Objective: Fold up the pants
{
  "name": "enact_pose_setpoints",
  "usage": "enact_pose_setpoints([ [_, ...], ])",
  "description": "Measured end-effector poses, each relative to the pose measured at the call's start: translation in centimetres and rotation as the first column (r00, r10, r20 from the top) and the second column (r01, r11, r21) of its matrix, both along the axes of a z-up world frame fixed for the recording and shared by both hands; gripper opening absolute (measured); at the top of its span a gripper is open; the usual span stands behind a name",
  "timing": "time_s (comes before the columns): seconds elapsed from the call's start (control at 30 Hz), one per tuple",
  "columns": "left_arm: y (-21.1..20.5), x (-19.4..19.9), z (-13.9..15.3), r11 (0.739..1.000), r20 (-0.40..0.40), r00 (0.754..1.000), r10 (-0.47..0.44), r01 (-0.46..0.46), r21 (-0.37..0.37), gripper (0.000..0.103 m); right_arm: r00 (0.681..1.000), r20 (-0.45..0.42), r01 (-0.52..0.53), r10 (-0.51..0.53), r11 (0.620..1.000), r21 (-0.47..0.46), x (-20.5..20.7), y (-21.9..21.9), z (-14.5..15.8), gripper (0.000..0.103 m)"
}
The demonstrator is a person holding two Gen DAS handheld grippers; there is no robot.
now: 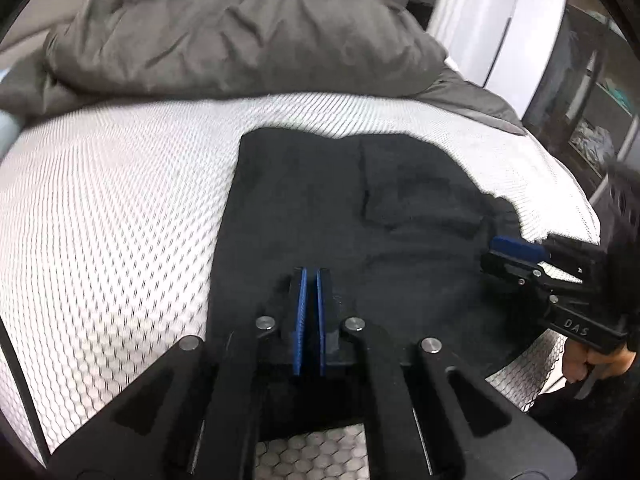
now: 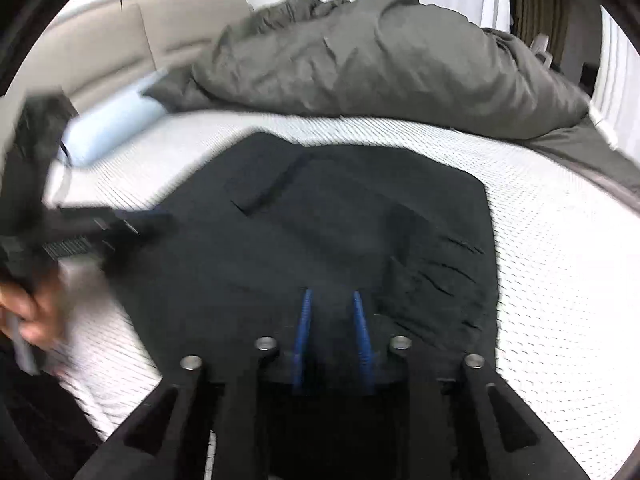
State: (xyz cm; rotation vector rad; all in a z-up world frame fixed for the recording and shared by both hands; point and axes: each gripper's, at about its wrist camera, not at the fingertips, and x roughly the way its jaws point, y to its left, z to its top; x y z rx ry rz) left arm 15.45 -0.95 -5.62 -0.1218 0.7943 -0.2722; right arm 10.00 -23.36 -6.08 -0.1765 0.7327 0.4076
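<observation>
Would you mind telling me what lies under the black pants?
The pants lie on the white textured mattress, which shows all round them. Whatever sits directly beneath the fabric is covered.

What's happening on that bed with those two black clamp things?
A person is folding dark pants on a white mattress, one handheld tool in each hand. The left tool is shut above the cloth, with nothing visibly pinched. The right tool has its jaws apart over the pants, pinching nothing. A grey duvet is heaped behind.
</observation>
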Motion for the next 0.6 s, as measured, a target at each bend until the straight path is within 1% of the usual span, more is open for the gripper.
enact_pose_setpoints([
  [0.03,-0.5,0.7,0.3,1.000,0.003,1.000,-0.020,0.020,0.001,0.001,1.000,0.016,-0.003,0.003,1.000,-0.001,0.3,0.4,0.8,0.036],
  [0.07,-0.9,1.4,0.5,0.999,-0.007,0.999,-0.040,0.040,0.016,0.002,0.999,0.032,-0.004,0.004,1.000,-0.017,0.5,1.2,1.3,0.038],
  [0.13,-2.5,4.4,0.6,0.995,-0.053,0.995,-0.081,0.084,0.056,0.002,0.999,0.032,-0.018,0.020,0.998,-0.061,2.3,3.0,1.9,0.038],
  [0.2,-3.1,7.1,-0.1,0.992,-0.094,0.991,-0.096,0.102,0.070,0.002,0.999,0.006,-0.042,0.043,0.994,-0.098,3.6,4.2,1.7,0.038],
  [0.23,-2.8,7.6,-0.4,0.994,-0.101,0.991,-0.087,0.093,0.057,0.002,0.998,-0.002,-0.058,0.058,0.991,-0.120,4.4,5.0,1.4,0.038],
  [0.27,-2.2,8.2,-1.1,0.996,-0.105,0.991,-0.084,0.086,0.015,0.003,0.998,-0.011,-0.063,0.062,0.986,-0.154,5.2,5.7,0.7,0.038],
  [0.3,-1.9,8.4,-1.5,0.996,-0.107,0.990,-0.091,0.091,-0.006,0.005,0.999,-0.021,-0.053,0.050,0.980,-0.190,5.9,5.9,0.0,0.038],
  [0.33,-1.5,8.5,-1.9,0.994,-0.105,0.989,-0.107,0.104,-0.028,0.005,0.999,-0.032,-0.023,0.015,0.971,-0.236,6.7,5.5,-1.2,0.038],
  [0.37,-1.2,8.5,-2.0,0.992,-0.099,0.988,-0.120,0.116,-0.047,0.005,0.999,-0.029,0.006,-0.014,0.965,-0.262,7.0,4.8,-1.9,0.038],
  [0.4,-0.7,8.4,-2.0,0.990,-0.096,0.987,-0.128,0.121,-0.070,0.005,0.999,-0.023,0.030,-0.038,0.962,-0.270,7.1,3.7,-2.3,0.038],
  [0.43,-0.3,8.5,-2.0,0.990,-0.098,0.988,-0.119,0.110,-0.090,0.004,0.998,-0.023,0.047,-0.054,0.969,-0.243,7.1,2.2,-2.6,0.035],
  [0.47,-0.1,8.6,-2.1,0.989,-0.101,0.988,-0.113,0.101,-0.110,0.004,0.998,-0.034,0.049,-0.056,0.983,-0.177,7.1,0.5,-2.5,0.033],
  [0.5,0.1,8.7,-2.3,0.987,-0.110,0.989,-0.104,0.089,-0.132,0.004,0.997,-0.041,0.052,-0.058,0.990,-0.135,7.1,-0.4,-2.5,0.032],
  [0.53,0.2,8.8,-2.3,0.987,-0.113,0.989,-0.098,0.082,-0.136,0.004,0.997,-0.041,0.053,-0.058,0.992,-0.114,6.9,-0.6,-2.4,0.033],
  [0.57,0.2,8.8,-2.2,0.988,-0.114,0.989,-0.092,0.076,-0.138,0.004,0.998,-0.025,0.050,-0.054,0.990,-0.129,6.7,-0.2,-2.3,0.034],
  [0.6,0.2,8.8,-1.9,0.987,-0.114,0.990,-0.083,0.066,-0.145,0.004,0.999,-0.017,0.037,-0.040,0.989,-0.141,6.3,0.1,-2.1,0.038],
])
